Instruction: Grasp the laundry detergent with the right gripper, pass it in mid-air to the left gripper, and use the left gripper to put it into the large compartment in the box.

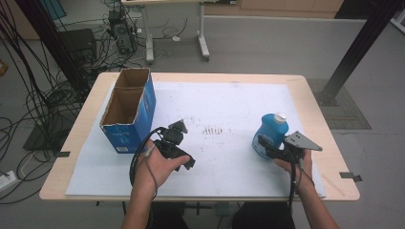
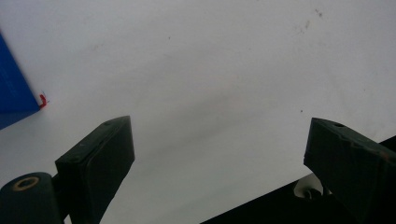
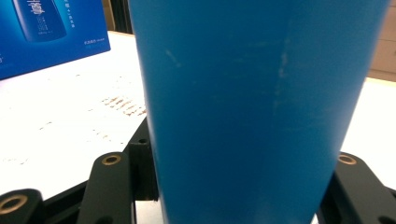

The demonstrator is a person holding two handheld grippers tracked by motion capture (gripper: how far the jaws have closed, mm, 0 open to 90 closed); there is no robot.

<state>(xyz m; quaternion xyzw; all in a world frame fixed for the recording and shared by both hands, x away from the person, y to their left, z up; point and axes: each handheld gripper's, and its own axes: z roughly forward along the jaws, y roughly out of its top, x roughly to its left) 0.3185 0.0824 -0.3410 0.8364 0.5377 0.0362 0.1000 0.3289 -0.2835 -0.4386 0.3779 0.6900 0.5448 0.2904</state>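
A blue plastic bottle (image 1: 271,131) with a white cap (image 1: 281,116) stands upright on the white sheet (image 1: 224,105) at the right. My right gripper (image 1: 261,145) is shut on its lower body from the near side. In the right gripper view the bottle (image 3: 257,107) sits between the two black fingers (image 3: 112,186). My left gripper (image 1: 184,145) is held just above the sheet, right of the blue cardboard box (image 1: 129,109). Its jaws stand wide open with nothing between them, and the left gripper (image 2: 219,149) looks onto bare white sheet.
The open-topped blue box stands at the left of the wooden table (image 1: 315,95); its corner (image 2: 14,88) and printed side (image 3: 51,32) show in the gripper views. A smudged patch (image 1: 212,130) marks the sheet's middle. Cables, a metal frame and another table stand on the floor beyond.
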